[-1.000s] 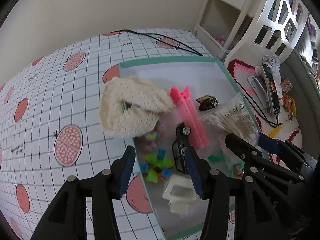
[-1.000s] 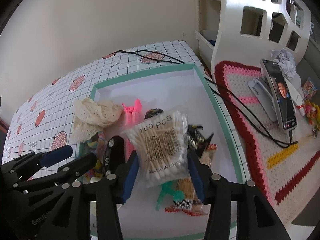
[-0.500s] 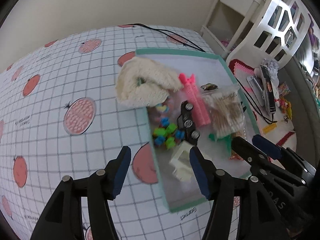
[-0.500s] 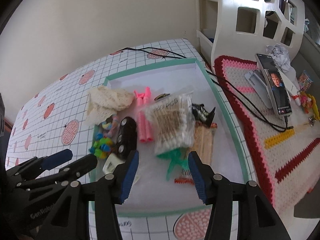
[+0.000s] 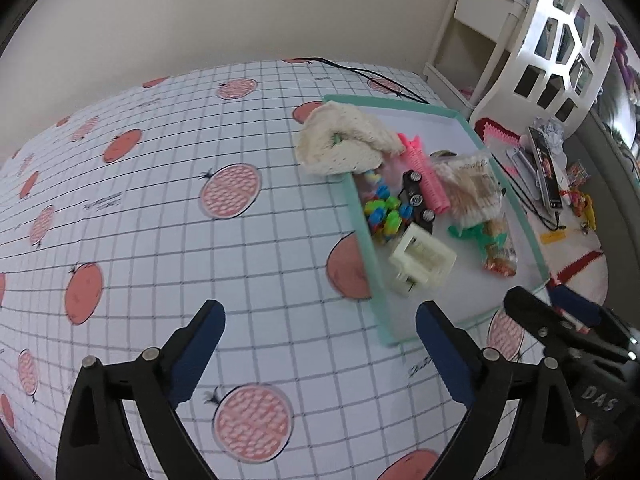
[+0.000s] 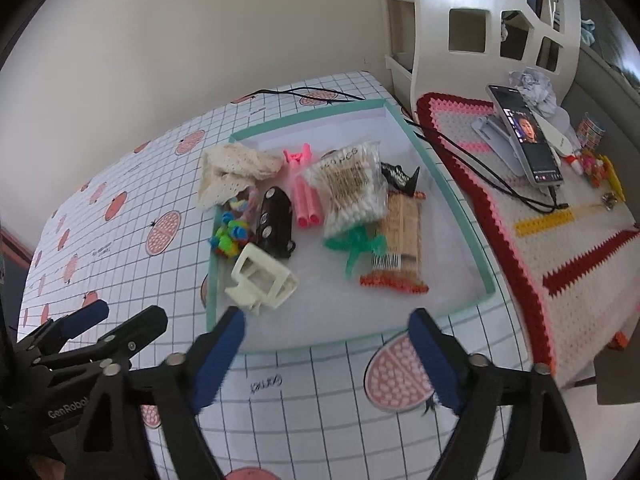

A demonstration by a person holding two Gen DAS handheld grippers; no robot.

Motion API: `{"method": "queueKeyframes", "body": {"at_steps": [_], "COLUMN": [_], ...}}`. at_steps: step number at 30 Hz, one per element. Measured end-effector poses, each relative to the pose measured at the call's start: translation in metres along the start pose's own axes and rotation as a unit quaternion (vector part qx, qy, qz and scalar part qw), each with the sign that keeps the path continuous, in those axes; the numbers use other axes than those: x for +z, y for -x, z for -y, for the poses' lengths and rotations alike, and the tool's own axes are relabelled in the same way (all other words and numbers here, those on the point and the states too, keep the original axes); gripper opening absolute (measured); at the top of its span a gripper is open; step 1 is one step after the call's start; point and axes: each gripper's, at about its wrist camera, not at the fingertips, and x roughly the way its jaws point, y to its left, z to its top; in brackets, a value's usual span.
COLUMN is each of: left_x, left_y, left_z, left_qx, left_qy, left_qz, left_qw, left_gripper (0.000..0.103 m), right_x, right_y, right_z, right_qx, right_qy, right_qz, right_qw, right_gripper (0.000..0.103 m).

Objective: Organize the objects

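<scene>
Reading "GenRobot" on the left gripper [image 6: 92, 322].

Soft, even daylight fills both views, brightest toward the right side where the white shelf [image 6: 496, 20] stands. Shadows are faint and short beneath the things in the tray [image 6: 452, 196]. The tray's white floor shows a mild pale sheen, without hard glare. Strong fisheye bending curves the grid lines of the surface [image 5: 160, 220], and black vignette fills the corners. In the right wrist view the blue fingers [image 6: 218, 356] are smeared with motion blur; the phone [image 6: 524, 136] screen glows.
</scene>
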Motion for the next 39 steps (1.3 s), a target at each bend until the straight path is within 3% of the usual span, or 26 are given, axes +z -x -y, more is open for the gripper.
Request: {"method": "queueKeyframes", "body": {"at_steps": [2,8,14,24,39], "left_x": [-0.007,-0.025,-0.047,-0.082,-0.11], "left_y": [0.002,0.015,0.025,0.027,0.0], "left_z": [-0.002,-0.01,-0.016,-0.035,-0.049], "left_qx": [0.008,0.011,0.016,0.01,0.042], "left_qy": [-0.002,0.0,0.007,0.037,0.019], "left_qz": [0.0,0.016,0.039,0.046,-0.003], "left_qw": [1.0,0.9998,0.9991,0.9982,0.9989], "left_gripper": [0.103,0.103,0.103,0.103,0.103], "right_x": [-0.006,-0.023,-0.04,-0.079,-0.107], "right_y": [0.005,0.014,0.02,0.015,-0.007], "right_z": [-0.001,-0.006,-0.01,-0.02,-0.027], "right_qx": [0.001,0.001,-0.008,-0.024,-0.027], "right_qy": [0.001,0.008,0.011,0.042,0.051], "right_qz": [0.002,0.003,0.008,0.0,-0.026], "right_qw": [1.0,1.0,1.0,0.999,0.998], "right_gripper": [0.097,0.103,0.103,0.103,0.103]}}
